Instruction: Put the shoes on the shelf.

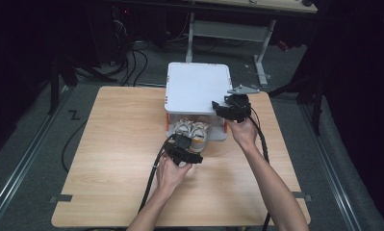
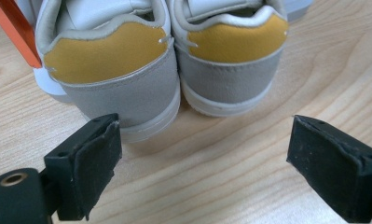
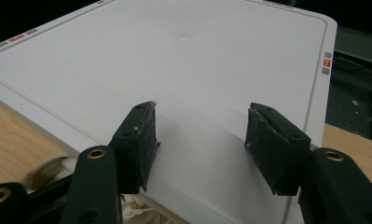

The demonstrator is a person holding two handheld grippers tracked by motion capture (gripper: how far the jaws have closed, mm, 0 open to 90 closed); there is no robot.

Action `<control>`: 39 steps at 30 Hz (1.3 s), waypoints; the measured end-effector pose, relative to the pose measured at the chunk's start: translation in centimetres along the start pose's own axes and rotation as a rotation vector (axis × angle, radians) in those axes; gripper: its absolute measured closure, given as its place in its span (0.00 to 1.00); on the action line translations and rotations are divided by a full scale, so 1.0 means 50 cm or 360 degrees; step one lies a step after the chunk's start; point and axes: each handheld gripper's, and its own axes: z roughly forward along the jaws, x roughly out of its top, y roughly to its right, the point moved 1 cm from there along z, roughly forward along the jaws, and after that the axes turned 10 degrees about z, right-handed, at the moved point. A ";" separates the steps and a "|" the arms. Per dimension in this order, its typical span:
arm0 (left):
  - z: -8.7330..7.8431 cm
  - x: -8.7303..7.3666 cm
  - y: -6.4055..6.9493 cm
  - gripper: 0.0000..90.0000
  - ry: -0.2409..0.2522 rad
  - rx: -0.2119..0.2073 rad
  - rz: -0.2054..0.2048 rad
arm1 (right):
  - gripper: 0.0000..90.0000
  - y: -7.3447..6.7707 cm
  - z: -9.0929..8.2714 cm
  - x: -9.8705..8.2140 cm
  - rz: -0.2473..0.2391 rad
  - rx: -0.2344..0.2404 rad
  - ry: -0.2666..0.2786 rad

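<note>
The person's forearms are seen entering the high view from six o'clock, one gripper carried in each hand. The left gripper point(image 1: 184, 149) is held low over the tabletop point(image 1: 117, 144), just at the six o'clock side of the pair of shoes point(image 1: 192, 130). In the left gripper view its jaws are spread wide with nothing between them but bare wood; the left shoe heel point(image 2: 113, 79) lies at eleven o'clock from the gap and the right shoe heel point(image 2: 230, 65) at one o'clock, both apart from the pads. The heels are marked by mustard-yellow tabs over grey suede and white soles, and the two shoes are set touching side by side, heels toward the person.

The shoes are tucked under a white lidded box point(image 1: 198, 86) that is raised on orange-and-white supports at the twelve o'clock edge of the tabletop; an orange support point(image 2: 16, 32) is visible at ten o'clock in the left gripper view.

The right gripper point(image 1: 230, 109) is held at the box's four o'clock corner. In the right gripper view its jaws are parted above the white lid point(image 3: 174, 70), and no object is clamped between them; whether the pads rest on the lid cannot be told.
</note>
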 end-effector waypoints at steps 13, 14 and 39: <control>0.015 0.019 -0.001 0.26 0.0011 0.0106 -0.0062 | 0.48 0.000 0.000 -0.002 0.0000 0.0000 0.0009; 0.017 0.021 -0.001 0.26 0.0017 0.0108 -0.0075 | 0.48 0.000 0.000 -0.002 0.0002 -0.0001 0.0009; 0.084 0.074 -0.010 0.44 0.0180 0.0145 -0.0277 | 0.48 0.000 -0.002 -0.003 0.0002 0.0004 0.0005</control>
